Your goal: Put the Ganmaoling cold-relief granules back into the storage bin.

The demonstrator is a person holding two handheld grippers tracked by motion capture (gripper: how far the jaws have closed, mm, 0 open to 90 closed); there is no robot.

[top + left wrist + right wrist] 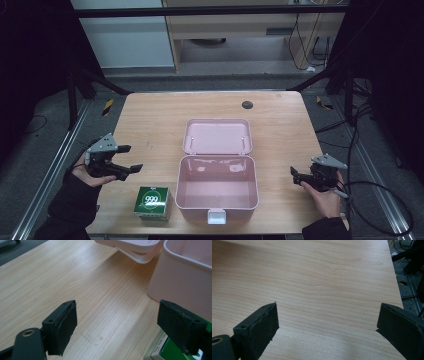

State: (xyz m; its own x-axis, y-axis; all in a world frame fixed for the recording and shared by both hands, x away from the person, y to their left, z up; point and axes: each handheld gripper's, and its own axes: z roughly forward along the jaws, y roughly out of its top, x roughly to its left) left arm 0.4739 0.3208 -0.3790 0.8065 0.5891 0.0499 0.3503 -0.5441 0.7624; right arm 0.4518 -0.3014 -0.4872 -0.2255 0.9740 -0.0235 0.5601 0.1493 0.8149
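Observation:
An open pink plastic box (200, 214) sits at the middle of the wooden table (150, 125), its lid (217, 136) laid back flat behind it and its inside bare. To its left, near the front edge, stands a small green carton (153, 202) printed with white numerals. My left gripper (131, 159) hovers above the table just behind that carton, open, nothing between its jaws. In the left gripper view (117, 327) the pink box wall (185, 280) and a corner of the green carton (172, 352) lie ahead. My right gripper (296, 176) is open to the right of the box, over bare wood (328, 330).
A small dark round disc (247, 104) lies near the table's far edge. Metal frame rails (60, 165) run along both sides of the table, and black cables (385, 200) trail on the floor at the right. Beyond the table stands light wooden furniture (240, 30).

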